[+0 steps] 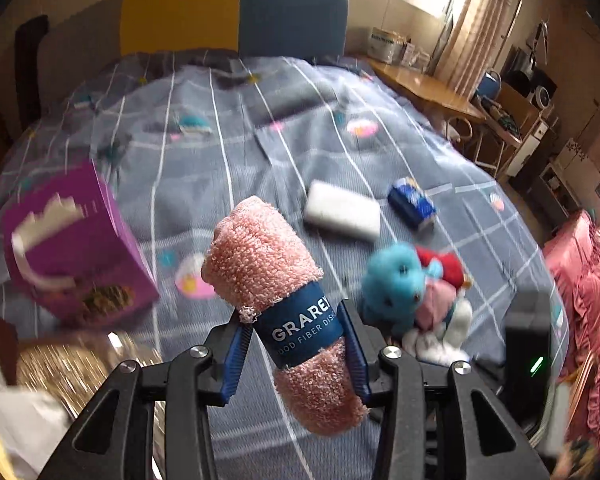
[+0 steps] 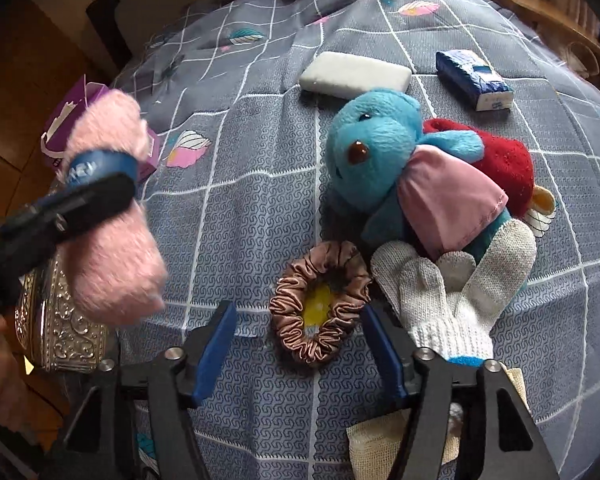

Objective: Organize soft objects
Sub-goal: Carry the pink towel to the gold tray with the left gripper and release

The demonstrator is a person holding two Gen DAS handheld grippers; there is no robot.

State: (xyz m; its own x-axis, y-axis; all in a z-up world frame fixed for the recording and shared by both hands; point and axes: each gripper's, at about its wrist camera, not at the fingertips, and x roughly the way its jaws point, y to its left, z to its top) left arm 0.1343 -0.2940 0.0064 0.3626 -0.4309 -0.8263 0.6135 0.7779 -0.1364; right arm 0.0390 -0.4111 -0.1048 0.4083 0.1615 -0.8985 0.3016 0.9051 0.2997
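Observation:
My left gripper is shut on a rolled pink dishcloth at its blue paper band and holds it above the bed. The right wrist view shows the same roll at the left, in the left gripper. My right gripper stands open, pointing down over a brown satin scrunchie that lies between its fingers. The pads are not pressing on it. A white knit glove lies just to its right, against a blue plush toy and a red fuzzy piece.
On the grey checked bed cover lie a white sponge and a blue tissue pack. A purple box and an embossed silver tin sit at the left edge. A beige cloth lies under the right gripper.

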